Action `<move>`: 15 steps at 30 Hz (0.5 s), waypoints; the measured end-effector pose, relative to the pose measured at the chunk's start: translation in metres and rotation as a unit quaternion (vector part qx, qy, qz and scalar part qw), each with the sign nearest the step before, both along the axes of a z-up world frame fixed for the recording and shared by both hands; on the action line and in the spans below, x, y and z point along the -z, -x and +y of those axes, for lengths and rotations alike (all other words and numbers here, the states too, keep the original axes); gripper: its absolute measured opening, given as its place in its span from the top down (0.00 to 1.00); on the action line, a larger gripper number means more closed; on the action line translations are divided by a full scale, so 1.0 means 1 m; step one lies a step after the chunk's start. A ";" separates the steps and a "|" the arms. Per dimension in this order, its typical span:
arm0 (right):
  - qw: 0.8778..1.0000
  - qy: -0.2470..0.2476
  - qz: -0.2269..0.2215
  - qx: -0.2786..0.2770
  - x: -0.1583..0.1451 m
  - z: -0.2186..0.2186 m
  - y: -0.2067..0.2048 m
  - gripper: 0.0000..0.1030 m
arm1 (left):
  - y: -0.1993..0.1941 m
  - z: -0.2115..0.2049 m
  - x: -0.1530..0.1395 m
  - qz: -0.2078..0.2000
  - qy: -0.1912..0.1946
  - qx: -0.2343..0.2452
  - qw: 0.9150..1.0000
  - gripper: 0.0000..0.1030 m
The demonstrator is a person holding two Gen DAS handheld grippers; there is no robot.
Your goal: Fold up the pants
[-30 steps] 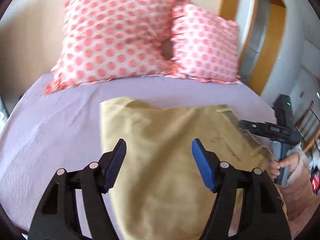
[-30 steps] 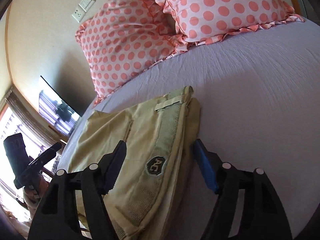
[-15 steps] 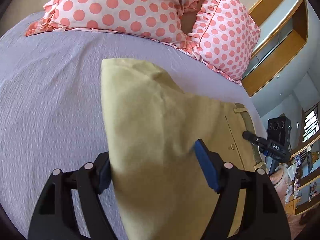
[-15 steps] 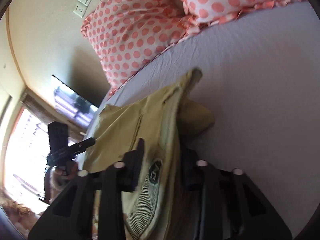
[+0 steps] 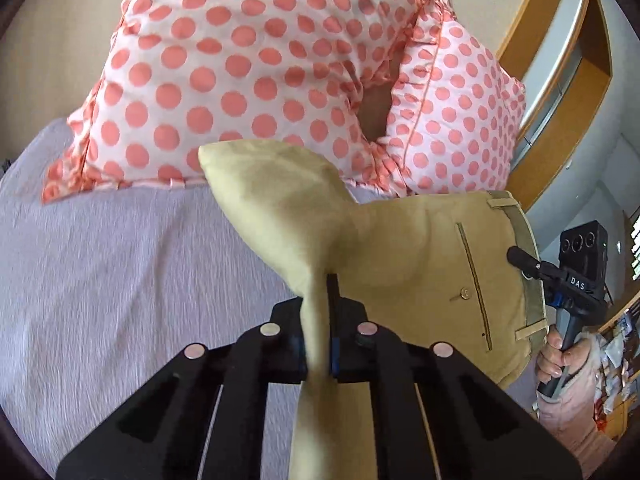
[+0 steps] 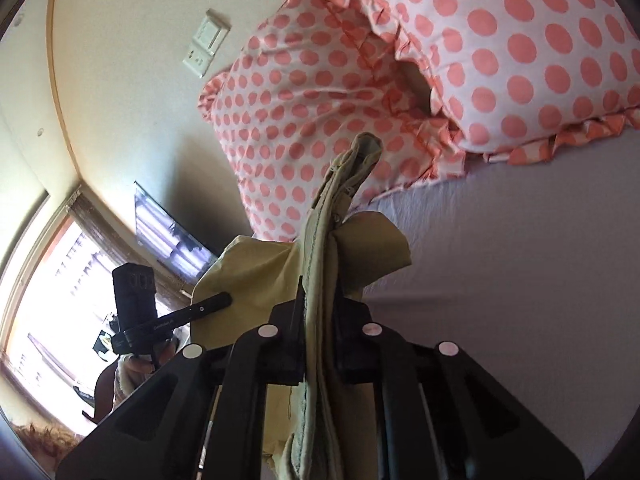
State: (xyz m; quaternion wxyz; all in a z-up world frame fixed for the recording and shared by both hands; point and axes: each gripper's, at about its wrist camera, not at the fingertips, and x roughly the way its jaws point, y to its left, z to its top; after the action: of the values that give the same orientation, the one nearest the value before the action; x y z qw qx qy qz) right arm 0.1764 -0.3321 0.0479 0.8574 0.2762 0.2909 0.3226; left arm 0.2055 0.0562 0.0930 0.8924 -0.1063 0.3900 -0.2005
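Note:
Tan pants [image 5: 420, 256] are folded and held up above a lilac bed sheet [image 5: 120, 272]. My left gripper [image 5: 318, 320] is shut on the folded leg end, which bunches upward between its jaws. My right gripper [image 6: 320, 320] is shut on the waistband end of the pants [image 6: 320, 280], where the ribbed band runs up between its jaws. The right gripper also shows in the left wrist view [image 5: 560, 276], at the waistband with its back pocket and button. The left gripper shows in the right wrist view [image 6: 176, 320], at the far edge of the cloth.
Two pink polka-dot pillows [image 5: 240, 72] [image 5: 460, 120] lie against the wall at the head of the bed. A wooden door frame [image 5: 560, 80] stands to the right. A wall socket [image 6: 206, 46], a TV [image 6: 172, 240] and a bright window [image 6: 48, 300] are to the left.
Both grippers went from open over the pants lying flat on the bed to shut on them. The pants have been lifted off the sheet and now hang between the two grippers.

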 end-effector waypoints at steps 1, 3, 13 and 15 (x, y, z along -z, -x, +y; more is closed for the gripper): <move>1.000 0.002 0.001 0.018 0.001 -0.005 -0.012 0.90 | -0.017 -0.004 0.001 -0.005 -0.009 -0.010 1.000 0.92; 0.998 0.022 0.011 0.057 0.009 -0.012 -0.035 0.90 | -0.049 -0.017 0.012 -0.010 -0.041 -0.020 0.999 0.91; 0.987 0.075 0.042 0.132 0.018 -0.034 -0.026 0.46 | -0.023 0.001 0.017 -0.041 -0.054 -0.070 0.995 0.64; 0.991 0.083 0.036 0.096 0.015 -0.018 -0.018 0.44 | -0.007 -0.006 0.011 -0.046 -0.021 -0.037 0.998 0.54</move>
State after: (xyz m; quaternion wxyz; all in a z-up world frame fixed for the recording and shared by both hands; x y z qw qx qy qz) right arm 0.1942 -0.3502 0.0333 0.8933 0.2421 0.3196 0.2031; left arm 0.2124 0.0504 0.0823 0.9181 -0.0926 0.3487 -0.1640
